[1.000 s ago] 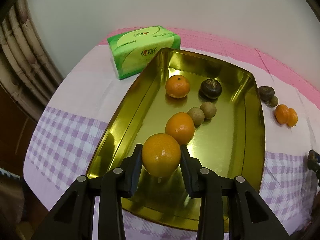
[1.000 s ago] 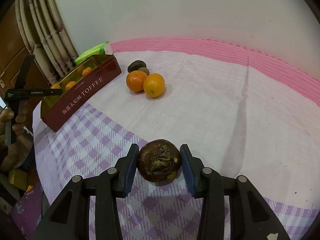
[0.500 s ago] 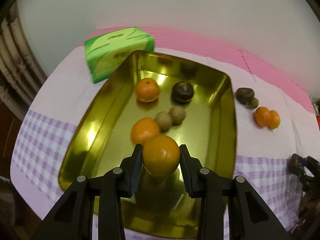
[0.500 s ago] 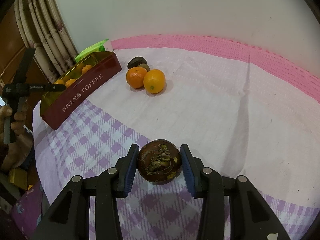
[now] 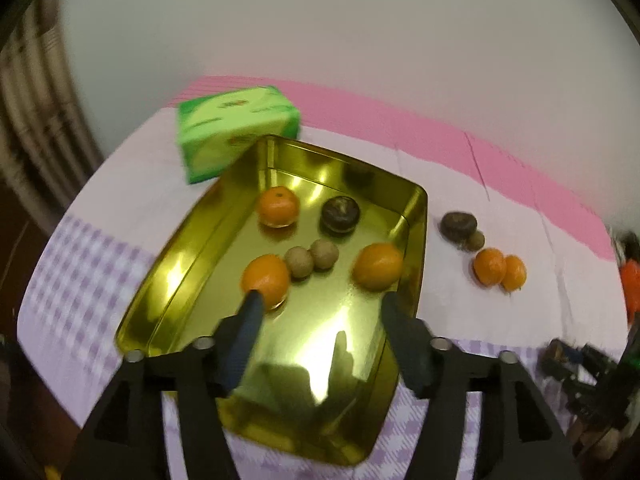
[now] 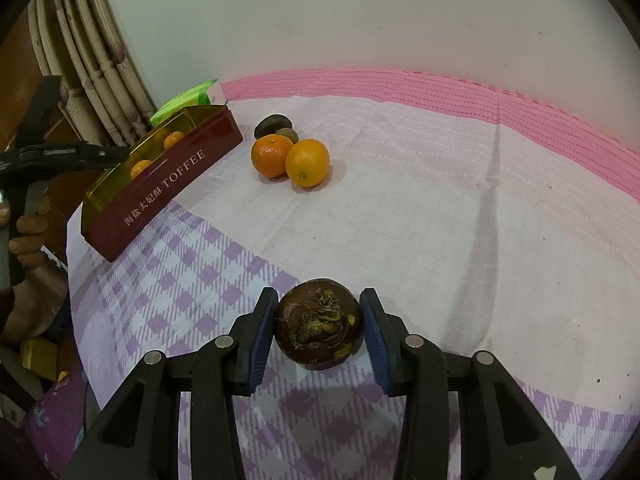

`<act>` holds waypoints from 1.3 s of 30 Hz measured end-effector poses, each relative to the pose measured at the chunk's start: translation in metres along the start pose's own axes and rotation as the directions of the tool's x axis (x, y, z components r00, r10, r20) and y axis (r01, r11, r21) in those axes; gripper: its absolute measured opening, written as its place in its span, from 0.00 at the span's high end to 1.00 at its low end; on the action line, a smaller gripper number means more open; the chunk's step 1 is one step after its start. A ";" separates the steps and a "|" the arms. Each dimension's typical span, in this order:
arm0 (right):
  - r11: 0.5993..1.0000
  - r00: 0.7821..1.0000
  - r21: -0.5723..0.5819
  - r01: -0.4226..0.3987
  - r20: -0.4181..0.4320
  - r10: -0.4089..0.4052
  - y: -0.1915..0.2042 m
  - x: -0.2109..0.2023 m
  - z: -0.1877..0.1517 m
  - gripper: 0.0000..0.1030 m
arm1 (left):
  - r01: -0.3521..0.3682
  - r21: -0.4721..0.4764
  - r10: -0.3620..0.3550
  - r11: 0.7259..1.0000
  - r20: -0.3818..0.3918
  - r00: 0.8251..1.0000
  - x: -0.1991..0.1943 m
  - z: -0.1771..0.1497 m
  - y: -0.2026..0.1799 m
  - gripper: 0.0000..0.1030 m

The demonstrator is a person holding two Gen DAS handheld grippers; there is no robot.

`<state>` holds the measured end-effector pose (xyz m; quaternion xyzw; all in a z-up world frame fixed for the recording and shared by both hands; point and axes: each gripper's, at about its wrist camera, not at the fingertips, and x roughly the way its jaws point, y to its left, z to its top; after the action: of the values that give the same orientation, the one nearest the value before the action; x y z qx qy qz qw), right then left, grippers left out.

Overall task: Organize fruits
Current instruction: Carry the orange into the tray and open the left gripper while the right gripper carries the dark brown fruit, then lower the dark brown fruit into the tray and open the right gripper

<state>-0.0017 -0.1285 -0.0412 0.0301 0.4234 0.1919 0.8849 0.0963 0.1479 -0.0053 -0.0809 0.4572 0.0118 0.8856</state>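
Inside shiny gold rectangular tin tray [image 5: 416, 216]: three oranges, one dark brown round fruit, two small tan fruits. Left gripper [image 5: 320, 312] jaws opening, nothing between. Right gripper [image 6: 319, 322] clamps dark brown wrinkled fruit [image 6: 319, 323] over tablecloth's checked near edge. Four fruits remain beside tray.

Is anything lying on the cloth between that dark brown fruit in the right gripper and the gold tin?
Nothing visible does. The dark brown round fruit is held over bare checked cloth; the gold toffee tin sits to its left, and the two loose oranges lie off to the side.
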 end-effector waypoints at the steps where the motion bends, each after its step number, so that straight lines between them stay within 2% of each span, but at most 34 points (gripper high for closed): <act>1: 1.000 1.000 0.000 0.000 0.000 0.000 0.000 0.000 0.000 0.62 | -0.005 -0.016 0.005 1.000 0.013 1.000 -0.006 -0.004 0.002 0.35; 9: 1.000 1.000 -0.005 -0.003 0.009 0.003 0.006 -0.003 0.004 0.62 | -0.155 -0.019 0.156 0.988 0.024 0.988 -0.047 -0.035 -0.001 0.33; 15: 0.999 1.000 -0.030 -0.016 0.023 0.017 0.022 -0.011 0.012 0.62 | -0.173 -0.089 0.175 0.981 0.016 0.984 -0.069 -0.059 0.005 0.31; 21: 0.996 0.998 -0.077 -0.035 0.040 0.038 0.045 -0.018 0.027 0.62 | -0.251 -0.052 0.253 0.967 0.042 0.966 -0.075 -0.070 0.002 0.26; 26: 0.991 0.996 -0.120 -0.062 0.052 0.068 0.070 -0.020 0.047 0.62 | -0.271 -0.061 0.275 0.961 0.069 0.959 -0.076 -0.071 0.007 0.26; 39: 0.945 0.981 -0.286 -0.159 0.065 0.185 0.166 -0.004 0.105 0.62 | -0.276 -0.082 0.281 0.958 0.061 0.958 -0.073 -0.069 0.019 0.26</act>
<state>0.0240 0.0353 0.0645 -0.0496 0.3469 0.3249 0.8784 -0.0039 0.1594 0.0126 -0.0473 0.4309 0.1559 0.8875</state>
